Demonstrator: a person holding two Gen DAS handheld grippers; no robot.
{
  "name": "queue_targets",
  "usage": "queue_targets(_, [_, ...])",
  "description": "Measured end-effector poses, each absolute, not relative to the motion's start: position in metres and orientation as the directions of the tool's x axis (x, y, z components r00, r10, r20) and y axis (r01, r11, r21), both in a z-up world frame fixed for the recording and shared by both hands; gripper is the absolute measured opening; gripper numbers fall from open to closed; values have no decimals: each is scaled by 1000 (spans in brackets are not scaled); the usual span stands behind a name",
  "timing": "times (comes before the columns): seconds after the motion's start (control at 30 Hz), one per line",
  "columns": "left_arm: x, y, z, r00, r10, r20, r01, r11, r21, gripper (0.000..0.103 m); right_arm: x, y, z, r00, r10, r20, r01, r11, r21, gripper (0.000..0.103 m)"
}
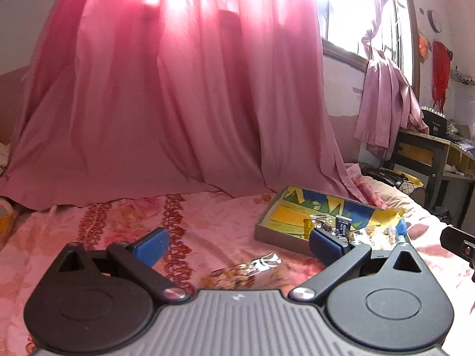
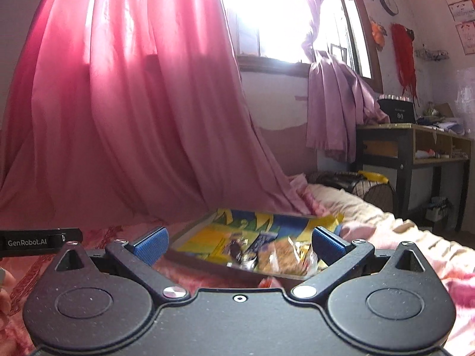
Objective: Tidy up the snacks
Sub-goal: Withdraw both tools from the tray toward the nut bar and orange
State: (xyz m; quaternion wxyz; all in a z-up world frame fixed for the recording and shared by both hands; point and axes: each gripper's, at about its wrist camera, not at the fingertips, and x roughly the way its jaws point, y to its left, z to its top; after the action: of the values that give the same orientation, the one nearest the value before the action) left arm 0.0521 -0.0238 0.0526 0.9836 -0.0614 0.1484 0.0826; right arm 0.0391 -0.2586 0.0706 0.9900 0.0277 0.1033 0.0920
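You held your left gripper [image 1: 237, 244] spread wide over a loose foil snack packet [image 1: 245, 270] on the bedspread [image 1: 89, 237]; your right gripper [image 2: 239, 244], also spread and empty, faced the tray [image 2: 190, 233] of snacks. The crinkly foil could slip from a shallow pinch.

The bedsheet [image 1: 124, 231] is pink with a red-orange flower and chain pattern. The curtain [image 1: 166, 98] behind it is plain pink, and the smaller curtain [image 1: 386, 101] at the window is lilac. The tray [image 1: 276, 231] has grey walls, and its inside shows yellow, blue and green shapes. The snack packet [image 1: 246, 270] on the sheet is silver and clear, with golden-brown pieces inside. Both grippers are black, and their fingers [image 2: 151, 244] have blue pads. The hanging decoration [image 2: 402, 56] on the wall is red.
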Motion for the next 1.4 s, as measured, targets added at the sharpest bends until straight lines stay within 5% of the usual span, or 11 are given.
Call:
queue_targets(0.87, [40,32,-9,813,176,-555,-261,962,-79,103,22,-191,26,848,217,-483,-256,966,-17,102])
queue_targets(1.4, [60,42,-10,775,182,-605,-268,962,-53,103,32,-173,14,782,250,-571,-337,940,-48,102])
